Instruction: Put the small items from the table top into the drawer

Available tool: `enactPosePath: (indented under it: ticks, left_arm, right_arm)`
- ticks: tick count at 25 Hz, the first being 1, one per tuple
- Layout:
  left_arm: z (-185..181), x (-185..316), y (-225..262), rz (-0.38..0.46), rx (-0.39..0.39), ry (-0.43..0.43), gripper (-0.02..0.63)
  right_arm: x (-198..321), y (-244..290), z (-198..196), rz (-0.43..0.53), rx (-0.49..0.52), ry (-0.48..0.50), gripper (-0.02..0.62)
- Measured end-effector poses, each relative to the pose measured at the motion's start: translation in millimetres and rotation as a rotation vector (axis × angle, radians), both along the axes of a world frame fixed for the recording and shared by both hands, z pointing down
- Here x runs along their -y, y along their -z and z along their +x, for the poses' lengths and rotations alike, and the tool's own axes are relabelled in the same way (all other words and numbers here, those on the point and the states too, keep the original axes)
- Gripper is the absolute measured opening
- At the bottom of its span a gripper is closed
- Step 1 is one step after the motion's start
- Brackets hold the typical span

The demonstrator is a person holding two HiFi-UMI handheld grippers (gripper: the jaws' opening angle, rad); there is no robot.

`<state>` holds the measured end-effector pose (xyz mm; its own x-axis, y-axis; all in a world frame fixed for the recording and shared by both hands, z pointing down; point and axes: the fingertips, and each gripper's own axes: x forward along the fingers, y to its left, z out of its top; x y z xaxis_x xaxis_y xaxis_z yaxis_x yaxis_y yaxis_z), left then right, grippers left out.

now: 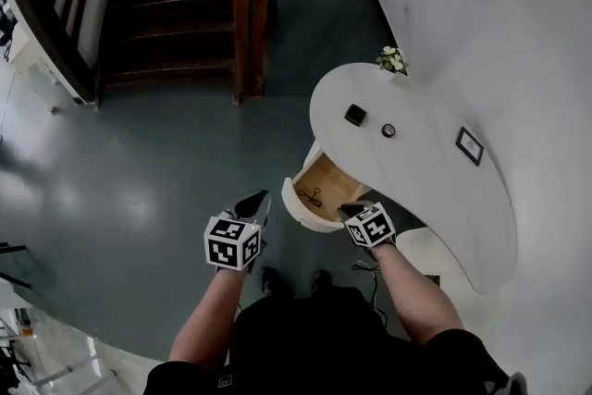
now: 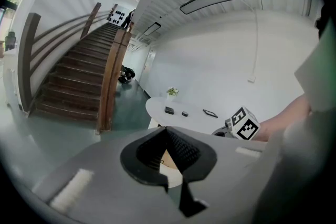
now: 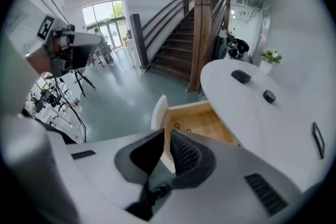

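Note:
On the white curved table (image 1: pixel 416 190) lie a black square item (image 1: pixel 355 115) and a small round dark item (image 1: pixel 388 130); both also show in the right gripper view, the square item (image 3: pixel 241 76) and the round item (image 3: pixel 269 96). The wooden drawer (image 1: pixel 294 203) stands pulled out, with a small dark thing (image 1: pixel 312 196) on its bottom. My right gripper (image 1: pixel 346 210) hovers at the drawer's near right corner. Its jaws stand a narrow gap apart (image 3: pixel 167 136), with nothing between them. My left gripper (image 1: pixel 256 202) hangs left of the drawer front, its tips touching (image 2: pixel 166 129), holding nothing.
A dark flat frame (image 1: pixel 469 145) and a small flower pot (image 1: pixel 392 60) also sit on the table. A wooden stair post (image 1: pixel 250 5) and staircase rise behind. The person's shoes (image 1: pixel 291 280) and a cable (image 1: pixel 365 271) are on the green floor below the drawer.

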<state>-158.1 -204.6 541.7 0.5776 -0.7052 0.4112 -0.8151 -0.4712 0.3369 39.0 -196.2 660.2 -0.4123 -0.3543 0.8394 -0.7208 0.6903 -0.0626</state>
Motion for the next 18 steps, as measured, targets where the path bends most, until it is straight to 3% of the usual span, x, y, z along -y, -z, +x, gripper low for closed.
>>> enactPosePath:
  ticks: [7, 18]
  left_arm:
    - [38.6, -5.3, 20.3, 0.024, 0.03, -0.008, 0.012]
    - [111.4, -26.7, 60.7, 0.08, 0.068, 0.092, 0.012]
  right_arm:
    - [-11.6, 41.8, 19.4, 0.066, 0.138, -0.005, 0.041]
    - [-39.8, 108.2, 85.9, 0.172, 0.388, -0.018, 0.035]
